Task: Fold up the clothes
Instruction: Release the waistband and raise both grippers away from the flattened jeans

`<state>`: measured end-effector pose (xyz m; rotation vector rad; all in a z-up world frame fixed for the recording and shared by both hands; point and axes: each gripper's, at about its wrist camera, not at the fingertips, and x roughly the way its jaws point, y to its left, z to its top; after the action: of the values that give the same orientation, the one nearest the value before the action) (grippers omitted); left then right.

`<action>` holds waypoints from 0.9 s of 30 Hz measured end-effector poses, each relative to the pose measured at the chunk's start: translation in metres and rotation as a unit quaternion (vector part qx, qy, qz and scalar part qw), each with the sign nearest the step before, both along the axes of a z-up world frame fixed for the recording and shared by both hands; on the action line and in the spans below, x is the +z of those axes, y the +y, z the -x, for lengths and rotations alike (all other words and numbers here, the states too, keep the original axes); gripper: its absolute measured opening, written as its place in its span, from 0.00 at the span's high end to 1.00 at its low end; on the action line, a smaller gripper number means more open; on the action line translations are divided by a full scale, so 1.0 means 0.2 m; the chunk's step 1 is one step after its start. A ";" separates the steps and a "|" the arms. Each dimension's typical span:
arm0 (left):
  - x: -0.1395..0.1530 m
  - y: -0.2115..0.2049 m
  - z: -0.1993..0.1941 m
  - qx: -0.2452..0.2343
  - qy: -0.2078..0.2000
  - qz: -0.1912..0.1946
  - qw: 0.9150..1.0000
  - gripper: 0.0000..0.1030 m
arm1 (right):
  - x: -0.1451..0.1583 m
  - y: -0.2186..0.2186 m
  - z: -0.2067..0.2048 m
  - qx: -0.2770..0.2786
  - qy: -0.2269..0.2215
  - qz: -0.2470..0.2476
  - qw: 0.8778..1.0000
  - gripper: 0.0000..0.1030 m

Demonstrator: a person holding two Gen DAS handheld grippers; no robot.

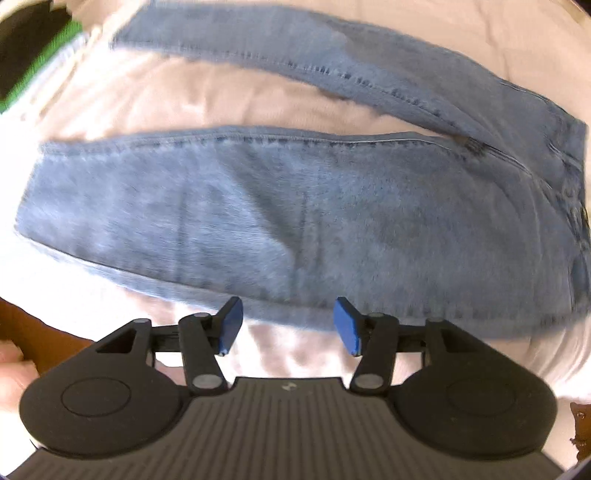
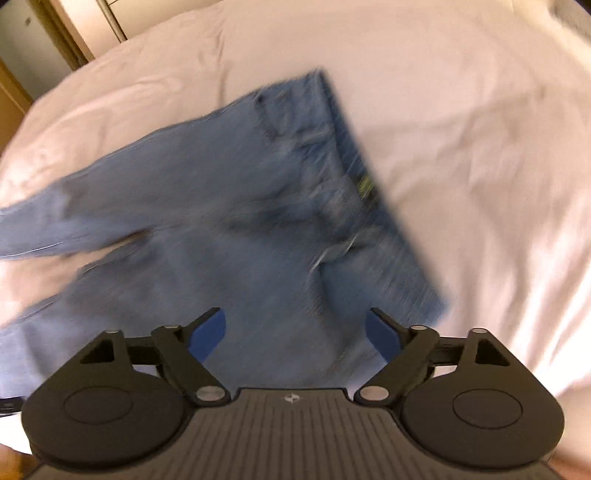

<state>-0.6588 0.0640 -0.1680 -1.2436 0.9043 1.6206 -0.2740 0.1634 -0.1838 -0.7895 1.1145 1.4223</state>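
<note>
Ribbed grey plastic is filling the bottom of both views, with round black discs and jointed black arms running out to my blue-padded tips. My left tongs (image 1: 288, 325) are standing wide, gripping nothing, the flat blue pads (image 1: 231, 325) hanging just over the near edge of the jeans (image 1: 258, 214). My right tongs (image 2: 295, 336) are spread wide too, gripping nothing, with denim showing through the gap between the pads.

Pale blue jeans are lying flat on a white sheet (image 1: 207, 99), laid out in a V: in the left view the near leg is stretching broad and soft-looking across the middle, its stitched seam running along the top edge, while the far leg (image 1: 295, 55) is angling away above it, a wedge of sheet showing between the two. Both legs are meeting at the right side of that view, where the seat and waist are.

In the right view the waistband (image 2: 369, 177) is running as a darker straight band diagonally from the top centre down to the right, with a belt loop and a pocket opening beside it, though blur is smearing the detail. Both legs are trailing off to the left. Soft creases are rippling the sheet (image 2: 461, 129) around the denim. Brown wooden furniture (image 2: 55, 33) is showing at the top left corner.
</note>
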 end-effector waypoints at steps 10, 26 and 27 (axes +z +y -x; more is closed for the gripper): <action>0.43 -0.28 -0.09 -0.051 0.017 -0.068 0.996 0.35 | 0.34 -0.49 0.27 0.022 0.057 -0.038 0.997 0.04; 0.68 -0.52 -0.12 -0.036 0.032 -0.109 0.993 0.33 | 0.60 -0.73 0.42 0.065 0.033 -0.076 0.994 0.02; 0.68 -0.54 -0.12 -0.036 0.034 -0.109 0.993 0.33 | 0.60 -0.73 0.42 0.067 0.032 -0.076 0.994 0.02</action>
<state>-0.6340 -0.0439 -0.0326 -1.0006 0.7811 1.6643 -0.3589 0.0167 -0.0643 -0.7247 1.0019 1.6338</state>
